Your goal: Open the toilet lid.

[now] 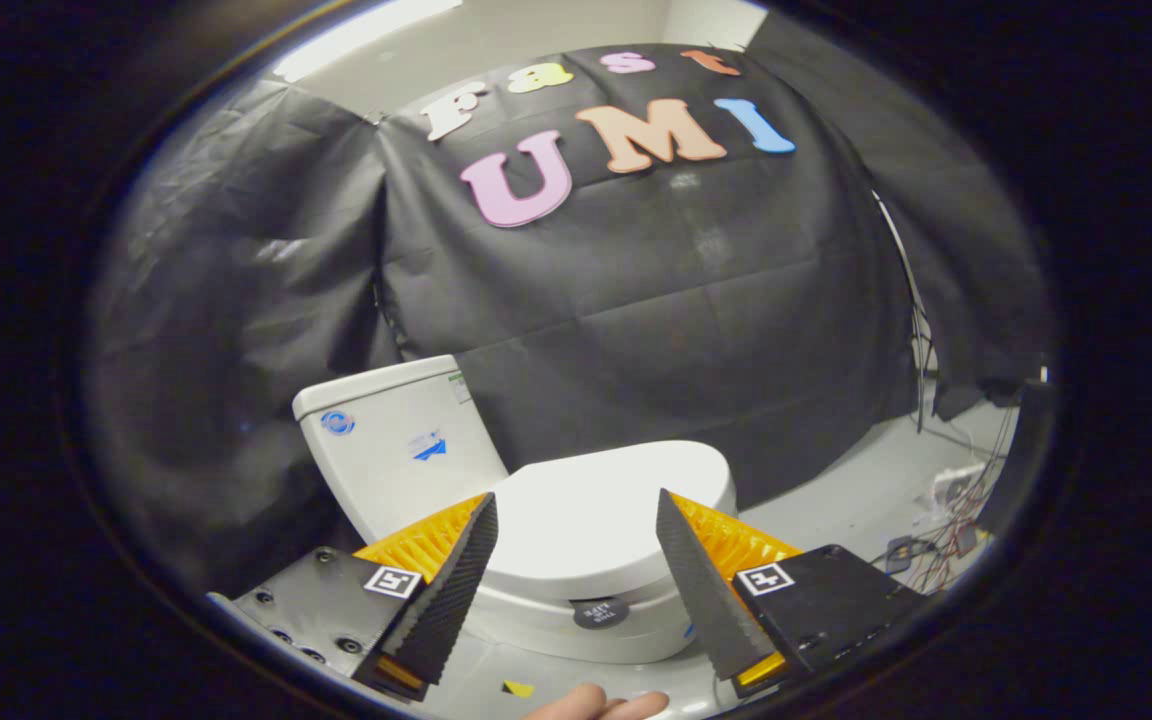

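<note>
Approach step: we hold gripper w/ fingers spread, empty; toilet lid down, beyond tips. Next: hook its front edge.

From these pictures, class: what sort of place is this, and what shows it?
Probably a mock bathroom in a recording booth: a white toilet, lid down, black cloth wall, loose cables. The open gripper faces the lid.

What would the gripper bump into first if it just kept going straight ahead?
Most likely the closed toilet lid. The gripper has its fingers open, and the lid shows in the gap just ahead of them. The tank sits beyond, off to one side. Depth is hard to judge here.
</note>
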Demonstrator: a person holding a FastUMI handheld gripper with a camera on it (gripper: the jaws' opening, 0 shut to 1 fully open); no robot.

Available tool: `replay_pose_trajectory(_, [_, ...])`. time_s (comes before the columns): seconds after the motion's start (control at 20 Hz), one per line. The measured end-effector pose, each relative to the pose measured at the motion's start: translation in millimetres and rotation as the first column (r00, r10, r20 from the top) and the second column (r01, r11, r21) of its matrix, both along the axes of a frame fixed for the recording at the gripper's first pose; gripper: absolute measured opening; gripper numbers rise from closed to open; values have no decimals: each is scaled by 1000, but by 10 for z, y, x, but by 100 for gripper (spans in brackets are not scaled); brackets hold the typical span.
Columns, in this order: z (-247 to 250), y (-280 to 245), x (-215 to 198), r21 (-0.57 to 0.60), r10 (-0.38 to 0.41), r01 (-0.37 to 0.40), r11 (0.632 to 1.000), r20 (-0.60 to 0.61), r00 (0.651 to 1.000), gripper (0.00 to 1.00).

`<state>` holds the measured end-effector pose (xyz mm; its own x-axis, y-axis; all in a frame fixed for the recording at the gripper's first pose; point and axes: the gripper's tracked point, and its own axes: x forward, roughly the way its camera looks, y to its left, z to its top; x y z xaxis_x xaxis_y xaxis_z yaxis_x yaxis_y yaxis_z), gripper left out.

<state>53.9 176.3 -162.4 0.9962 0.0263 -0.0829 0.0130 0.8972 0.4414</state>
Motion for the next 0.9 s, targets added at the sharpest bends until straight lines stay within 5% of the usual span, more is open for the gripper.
replay_pose_trajectory(0.3, [22, 48, 229, 225, -103, 109, 968, -38, 994, 99])
replay_pose_trajectory(0.5, [-269, 125, 296, 345, -106, 123, 931, -68, 992, 98])
replay_pose_trajectory(0.7, [-599, -271, 234, 499, -233, 264, 826, -124, 964, 96])
replay_pose_trajectory(0.9, [-1084, -66, 175, 651, -210, 315, 691, -236, 949, 96])
